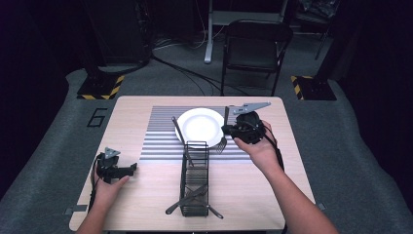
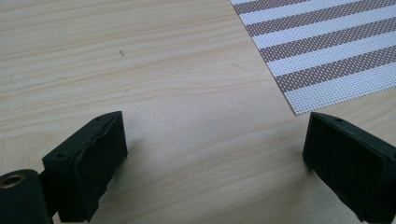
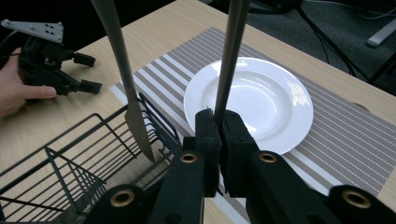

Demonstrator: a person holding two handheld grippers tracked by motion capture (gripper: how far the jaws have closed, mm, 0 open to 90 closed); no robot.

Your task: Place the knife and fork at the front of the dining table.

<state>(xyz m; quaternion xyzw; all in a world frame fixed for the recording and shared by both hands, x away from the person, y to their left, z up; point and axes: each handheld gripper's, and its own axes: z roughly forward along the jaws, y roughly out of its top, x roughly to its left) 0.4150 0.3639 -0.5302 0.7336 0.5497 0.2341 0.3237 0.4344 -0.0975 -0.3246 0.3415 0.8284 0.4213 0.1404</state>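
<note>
Right gripper (image 3: pixel 219 122) pinching fork (image 3: pixel 229 56) handle, jaws closed, just right of rack (image 1: pixel 196 180), near plate (image 1: pixel 199 126). Left gripper (image 2: pixel 215 154) resting wide open, holding nothing. Advice: lay fork beside plate on placemat (image 1: pixel 160 136), keeping tines off rack.

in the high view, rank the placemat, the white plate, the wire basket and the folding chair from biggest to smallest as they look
1. Placemat: covers the most area.
2. Folding chair: farther from the camera, so it probably looks smaller than it is.
3. Wire basket and white plate: they take up similar area, one long and narrow, one round; too close to rank.
</note>
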